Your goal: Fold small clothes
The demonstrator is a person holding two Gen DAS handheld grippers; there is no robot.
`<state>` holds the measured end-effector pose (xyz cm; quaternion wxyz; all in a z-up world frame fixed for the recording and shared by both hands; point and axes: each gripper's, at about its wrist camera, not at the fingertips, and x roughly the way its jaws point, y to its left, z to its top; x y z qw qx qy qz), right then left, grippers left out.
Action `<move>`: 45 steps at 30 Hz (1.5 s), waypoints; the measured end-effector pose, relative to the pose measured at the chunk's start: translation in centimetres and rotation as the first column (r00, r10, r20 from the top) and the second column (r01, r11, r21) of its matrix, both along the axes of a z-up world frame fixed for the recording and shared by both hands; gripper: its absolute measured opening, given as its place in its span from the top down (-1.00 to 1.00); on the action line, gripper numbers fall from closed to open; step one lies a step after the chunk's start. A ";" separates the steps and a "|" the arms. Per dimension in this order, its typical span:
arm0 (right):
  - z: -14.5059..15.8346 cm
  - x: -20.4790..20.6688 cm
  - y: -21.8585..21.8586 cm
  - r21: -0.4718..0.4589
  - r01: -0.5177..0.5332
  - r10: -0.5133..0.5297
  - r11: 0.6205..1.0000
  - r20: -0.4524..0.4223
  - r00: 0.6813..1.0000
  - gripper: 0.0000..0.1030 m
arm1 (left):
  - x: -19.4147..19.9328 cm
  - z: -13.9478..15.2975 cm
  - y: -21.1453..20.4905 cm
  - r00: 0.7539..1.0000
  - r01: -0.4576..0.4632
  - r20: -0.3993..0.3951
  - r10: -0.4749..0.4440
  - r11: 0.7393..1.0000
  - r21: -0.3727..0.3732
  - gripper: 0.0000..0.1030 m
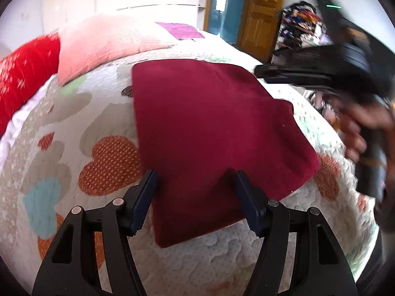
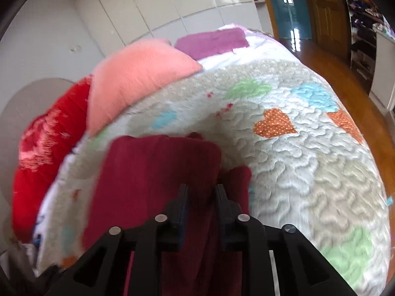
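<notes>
right gripper [image 1: 261, 72] and the hand [image 1: 365, 133] holding it smear into blur at the left view's right edge. maroon cloth [image 2: 158, 172] runs under the jaws, lower part cut off below. red cushion [image 2: 42, 153] blurred, pattern unreadable.

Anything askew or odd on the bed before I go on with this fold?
Nothing damaged or spilled. The maroon garment lies flat on the quilt, but its outline is uneven: one part steps out wider on the side toward the right gripper, so the edges don't line up yet. That gripper's fingers are closed on a bunched fold of it.
</notes>
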<state>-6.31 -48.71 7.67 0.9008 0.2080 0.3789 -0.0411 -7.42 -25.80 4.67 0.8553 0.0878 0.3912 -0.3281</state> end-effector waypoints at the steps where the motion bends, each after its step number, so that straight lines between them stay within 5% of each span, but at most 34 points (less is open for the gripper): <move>1: 1.0 -1.1 1.0 -0.017 -0.037 0.037 0.999 0.024 0.999 0.61 | 0.1 0.2 0.3 1.000 -0.012 -0.003 0.012 1.000 -0.010 -0.25; 5: 1.4 -3.7 5.8 -0.144 -0.174 0.175 0.974 -0.009 0.985 0.61 | -0.1 0.4 0.6 0.999 -0.037 -0.003 0.037 0.999 -0.012 -0.24; 10: -3.0 -5.2 5.8 -0.238 -0.114 0.096 0.964 -0.087 0.992 0.67 | -0.5 -0.1 0.6 0.998 -0.055 -0.008 0.055 0.998 0.011 -0.25; 13: -2.4 -5.4 5.8 -0.223 -0.098 0.084 0.970 -0.073 0.994 0.67 | -0.6 0.1 0.8 0.997 -0.077 -0.014 0.077 0.997 0.010 -0.25; 20: 0.2 -7.6 6.1 -0.127 -0.111 0.113 0.986 0.009 0.994 0.42 | -0.5 1.3 1.5 0.994 -0.113 0.001 0.113 0.994 -0.003 -0.25; 22: -0.6 -7.3 6.3 -0.130 -0.107 0.106 0.986 -0.017 0.994 0.14 | -0.4 1.5 1.5 0.993 -0.117 0.003 0.117 0.993 -0.004 -0.25; 25: -3.2 -6.6 6.0 -0.117 -0.109 0.096 0.987 -0.111 0.989 0.10 | 0.0 1.5 1.4 0.993 -0.118 -0.004 0.118 0.993 -0.003 -0.25; 28: -3.4 -7.2 4.8 -0.017 -0.089 0.088 0.996 -0.057 0.994 0.10 | 0.9 1.3 1.4 0.993 -0.118 -0.017 0.118 0.993 -0.010 -0.25; 33: -2.4 -7.9 2.6 0.006 -0.029 0.029 1.000 0.027 0.999 -0.31 | 3.4 0.9 1.5 0.989 -0.097 -0.117 0.086 0.991 -0.095 -0.25; 38: -3.1 -6.7 0.6 0.107 -0.015 0.010 0.994 0.048 0.999 -0.41 | 6.1 0.0 1.1 0.974 -0.106 -0.216 0.069 0.981 -0.165 -0.26; 45: -5.5 -2.9 -1.3 0.219 -0.025 0.017 0.975 0.040 0.999 -0.61 | 8.1 -1.8 0.0 0.957 -0.080 -0.289 0.019 0.977 -0.200 -0.56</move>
